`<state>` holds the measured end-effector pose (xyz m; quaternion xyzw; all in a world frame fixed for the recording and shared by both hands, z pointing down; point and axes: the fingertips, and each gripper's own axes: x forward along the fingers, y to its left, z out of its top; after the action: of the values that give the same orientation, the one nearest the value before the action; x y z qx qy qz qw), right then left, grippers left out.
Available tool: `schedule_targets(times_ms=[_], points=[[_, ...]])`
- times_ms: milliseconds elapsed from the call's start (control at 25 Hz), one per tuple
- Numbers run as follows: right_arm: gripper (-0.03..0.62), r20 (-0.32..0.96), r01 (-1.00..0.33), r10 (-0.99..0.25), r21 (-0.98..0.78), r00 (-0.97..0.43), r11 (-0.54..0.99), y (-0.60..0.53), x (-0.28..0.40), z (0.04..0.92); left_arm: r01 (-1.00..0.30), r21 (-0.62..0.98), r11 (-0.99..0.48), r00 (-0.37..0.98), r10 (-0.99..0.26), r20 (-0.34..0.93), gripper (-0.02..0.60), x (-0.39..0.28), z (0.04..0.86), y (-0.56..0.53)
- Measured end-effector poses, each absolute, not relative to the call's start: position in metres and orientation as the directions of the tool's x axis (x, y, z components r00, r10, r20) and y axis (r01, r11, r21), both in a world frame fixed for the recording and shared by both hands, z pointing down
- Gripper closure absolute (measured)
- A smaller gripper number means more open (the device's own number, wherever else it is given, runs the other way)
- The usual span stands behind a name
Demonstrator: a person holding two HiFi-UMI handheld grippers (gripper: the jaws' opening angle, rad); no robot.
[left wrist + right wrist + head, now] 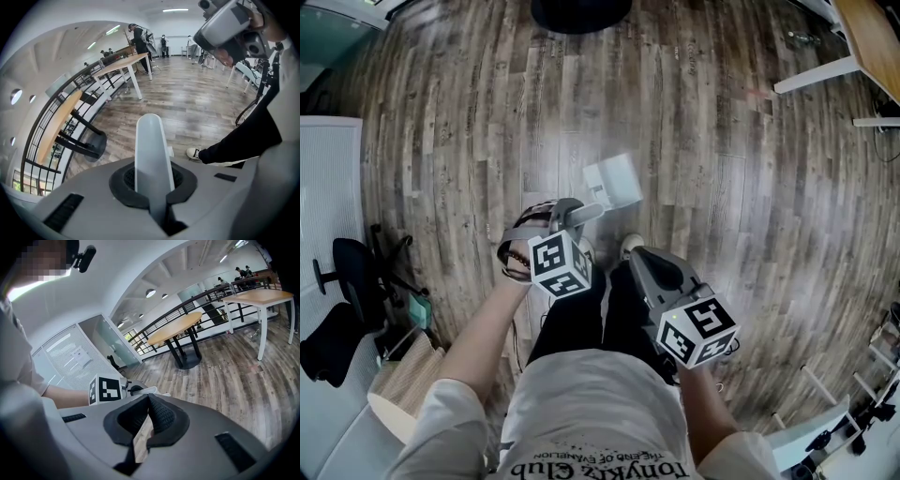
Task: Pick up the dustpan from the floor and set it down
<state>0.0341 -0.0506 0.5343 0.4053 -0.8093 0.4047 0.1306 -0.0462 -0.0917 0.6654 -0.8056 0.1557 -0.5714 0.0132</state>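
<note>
While the right gripper [639,256] waits near the body at five o'clock, jaws pressed together on nothing, the left gripper [572,213] pinches the dustpan [614,182] by its handle [150,154]. The pan sits at its one o'clock, over the wooden floor [731,187]. The grasp looks made; next comes a level lift, then setting it down.

Head camera looks steeply down on left tool [574,212] and right tool [639,255]; their cameras probably share one table [176,329].
</note>
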Motion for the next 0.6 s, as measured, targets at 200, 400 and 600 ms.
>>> schedule_targets(times_ms=[200,400,600], points=[[0.571,0.53,-0.754,-0.553,-0.562,-0.643,0.339,-0.053,0.036,0.532,-0.268,-0.197,-0.943,0.299,-0.276,0.914,0.546,-0.048,0.661,-0.095],[0.572,0.525,-0.754,-0.557,-0.56,-0.643,0.343,-0.056,0.04,0.528,-0.291,-0.198,-0.936,0.293,-0.284,0.913,0.546,-0.051,0.655,-0.096],[0.572,0.516,-0.752,-0.562,-0.555,-0.646,0.355,-0.057,0.041,0.519,-0.318,-0.214,-0.924,0.277,-0.306,0.911,0.546,-0.06,0.645,-0.088]])
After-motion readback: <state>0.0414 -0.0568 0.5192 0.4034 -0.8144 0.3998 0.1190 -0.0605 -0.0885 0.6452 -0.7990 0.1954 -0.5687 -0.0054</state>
